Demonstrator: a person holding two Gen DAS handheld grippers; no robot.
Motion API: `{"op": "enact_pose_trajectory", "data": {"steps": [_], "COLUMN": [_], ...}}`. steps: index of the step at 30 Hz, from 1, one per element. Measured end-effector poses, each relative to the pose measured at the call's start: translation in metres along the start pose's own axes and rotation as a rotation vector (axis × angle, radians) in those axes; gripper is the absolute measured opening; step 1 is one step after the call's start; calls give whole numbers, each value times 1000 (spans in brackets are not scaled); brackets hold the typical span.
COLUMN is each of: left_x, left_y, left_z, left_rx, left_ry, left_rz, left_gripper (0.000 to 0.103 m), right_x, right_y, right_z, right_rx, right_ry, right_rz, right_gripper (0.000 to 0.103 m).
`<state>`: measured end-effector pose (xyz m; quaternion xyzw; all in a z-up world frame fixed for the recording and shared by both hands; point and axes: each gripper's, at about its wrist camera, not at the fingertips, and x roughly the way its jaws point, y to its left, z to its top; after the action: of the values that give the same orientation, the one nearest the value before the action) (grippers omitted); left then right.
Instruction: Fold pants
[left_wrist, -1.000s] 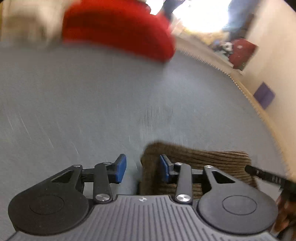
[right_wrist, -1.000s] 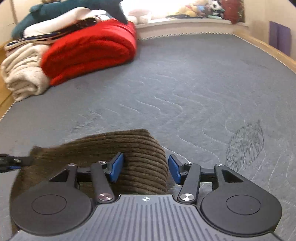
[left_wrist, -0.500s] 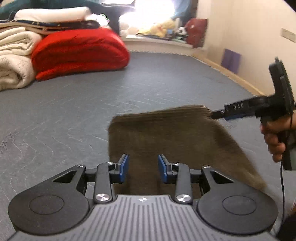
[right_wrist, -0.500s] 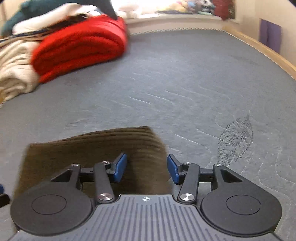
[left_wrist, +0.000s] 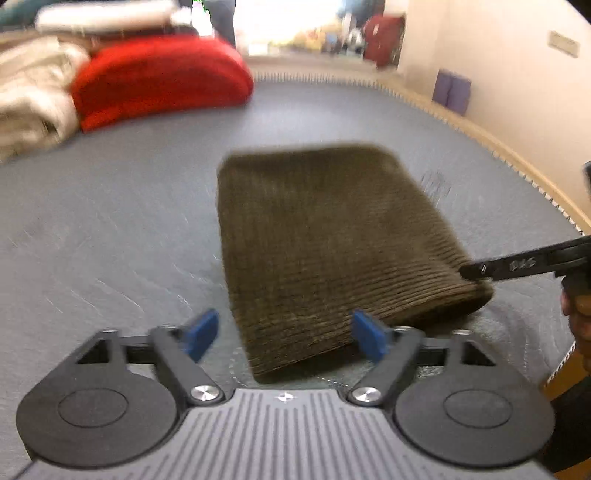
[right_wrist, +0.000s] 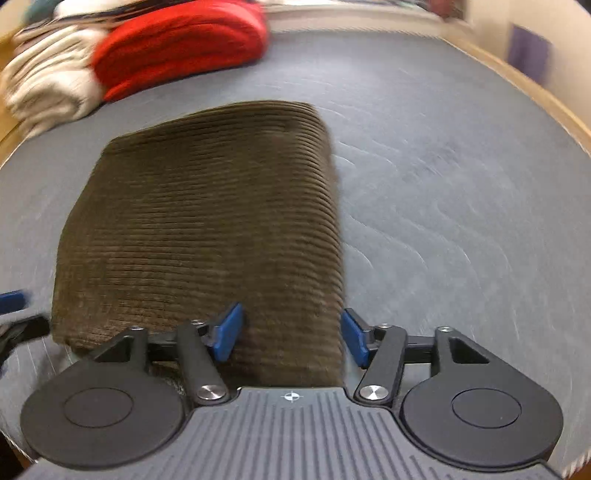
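Observation:
The brown corduroy pants (left_wrist: 325, 236) lie folded into a compact rectangle on the grey mattress (left_wrist: 110, 221). My left gripper (left_wrist: 284, 334) is open and empty, its blue pads either side of the near edge of the pants. My right gripper (right_wrist: 291, 332) is open and empty, hovering over the near right corner of the pants (right_wrist: 207, 229). The right gripper's black finger (left_wrist: 517, 264) shows in the left wrist view touching the pants' right corner. The left gripper's blue tip (right_wrist: 11, 301) shows at the left edge of the right wrist view.
A red folded blanket (left_wrist: 159, 77) and cream blankets (left_wrist: 29, 96) are stacked at the far left of the mattress. A wooden bed edge (left_wrist: 517, 155) runs along the right, with a wall and purple item (left_wrist: 450, 90) behind.
Both grippers have drawn back and risen from the pants, so more of the folded rectangle shows. The left gripper's jaws have opened wider. The pants lie still.

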<state>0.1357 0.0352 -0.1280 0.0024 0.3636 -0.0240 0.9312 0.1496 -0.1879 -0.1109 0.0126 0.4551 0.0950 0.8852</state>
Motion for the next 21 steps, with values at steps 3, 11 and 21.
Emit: {"op": "enact_pose_trajectory", "data": {"steps": [3, 11, 21], "left_x": [-46, -104, -58], "left_y": [-4, -16, -35], "left_z": [-3, -13, -21], "left_rx": [21, -85, -113], "left_ry": [-96, -119, 28], "left_rz": [40, 51, 89], "left_gripper": [96, 103, 103], "right_x": [-17, -129, -136], "right_y": [5, 20, 38], "right_z": [-14, -43, -70], "right_rx": [27, 114, 49], "right_ry": [22, -326, -336], "right_rz": [-68, -46, -63], "right_gripper": [66, 73, 82]}}
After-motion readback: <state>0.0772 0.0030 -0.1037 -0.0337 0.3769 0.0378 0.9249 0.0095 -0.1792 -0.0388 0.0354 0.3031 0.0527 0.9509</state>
